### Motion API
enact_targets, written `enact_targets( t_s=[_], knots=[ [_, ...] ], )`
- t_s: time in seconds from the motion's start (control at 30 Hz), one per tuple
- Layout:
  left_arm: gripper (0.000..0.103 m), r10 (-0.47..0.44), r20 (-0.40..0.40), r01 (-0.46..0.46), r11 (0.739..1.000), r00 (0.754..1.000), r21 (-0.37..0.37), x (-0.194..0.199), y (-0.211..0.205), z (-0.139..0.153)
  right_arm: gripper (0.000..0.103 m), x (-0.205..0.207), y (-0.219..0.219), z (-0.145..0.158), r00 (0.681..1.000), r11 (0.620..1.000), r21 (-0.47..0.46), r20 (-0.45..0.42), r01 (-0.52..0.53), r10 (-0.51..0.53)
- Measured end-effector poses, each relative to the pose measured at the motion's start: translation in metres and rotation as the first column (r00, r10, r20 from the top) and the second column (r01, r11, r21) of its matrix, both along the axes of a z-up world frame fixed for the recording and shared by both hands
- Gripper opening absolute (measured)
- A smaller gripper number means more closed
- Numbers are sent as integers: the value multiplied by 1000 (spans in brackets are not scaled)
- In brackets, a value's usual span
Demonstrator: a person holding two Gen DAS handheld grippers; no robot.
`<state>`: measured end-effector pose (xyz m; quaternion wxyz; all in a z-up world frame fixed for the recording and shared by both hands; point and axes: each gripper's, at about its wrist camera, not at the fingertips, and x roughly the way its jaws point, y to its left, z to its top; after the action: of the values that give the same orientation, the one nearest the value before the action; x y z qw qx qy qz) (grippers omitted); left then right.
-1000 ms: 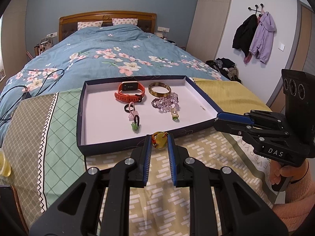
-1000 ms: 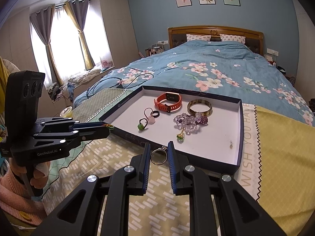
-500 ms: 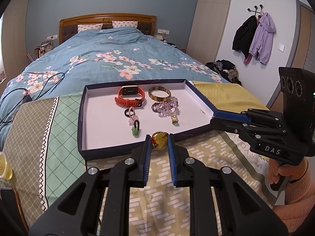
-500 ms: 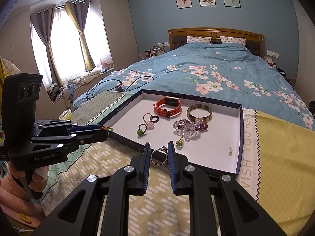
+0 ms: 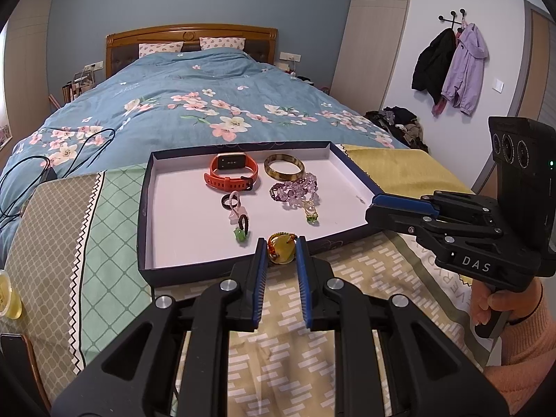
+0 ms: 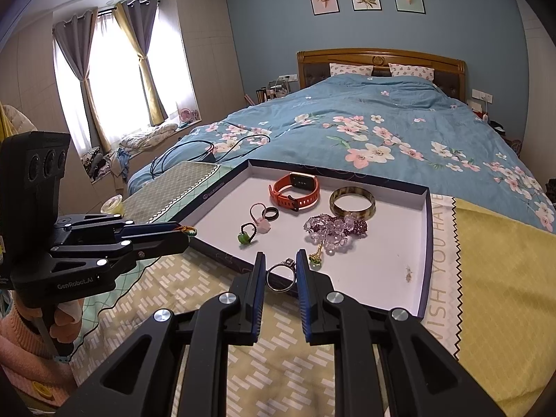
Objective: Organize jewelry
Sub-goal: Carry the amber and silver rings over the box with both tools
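1. Over the last second both your grippers have crept forward toward the shallow dark-blue cardboard tray with the white floor (image 5: 147,208), and the near wall sits closer under the tips than it did. So you're on the carry-in, not the drop yet.

2. Your left gripper (image 5: 281,248) is clamped on the amber-yellow pendant with the red-and-green braided cord (image 5: 280,247). It hangs right at the tray's near edge, not set down.

3. Your right gripper (image 6: 280,274) is pinching the silver ring with a small stone setting (image 6: 281,276) between the blue pads. It's also over the near wall, just short of the white floor.

4. Already in the tray:
   - orange-strapped smartwatch (image 5: 233,173) toward the back
   - brown tortoiseshell bangle (image 5: 284,168) just beside it
   - cluster of purple and clear crystal beads (image 5: 295,191) in front of the bangle, with a gold-and-green charm (image 5: 311,213) trailing toward you
   - plain black ring (image 5: 230,201) touching a pink corded charm (image 5: 239,212)
   - green bead on a dark loop (image 5: 241,231) nearest you

5. My read: plenty of bare floor on the tray's left and right sides, so each piece could land without hitting the middle pile.
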<state>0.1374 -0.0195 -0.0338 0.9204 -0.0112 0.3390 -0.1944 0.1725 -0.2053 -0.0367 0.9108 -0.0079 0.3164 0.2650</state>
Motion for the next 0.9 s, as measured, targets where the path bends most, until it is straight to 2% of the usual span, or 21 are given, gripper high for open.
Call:
enact_targets(
  t_s=[0.9],
  knots=[
    [17,7,-3,-7,1000,1000,3,11,-3,-1,16,8,3,0,1000,1000,0,2,-3,3]
  ],
)
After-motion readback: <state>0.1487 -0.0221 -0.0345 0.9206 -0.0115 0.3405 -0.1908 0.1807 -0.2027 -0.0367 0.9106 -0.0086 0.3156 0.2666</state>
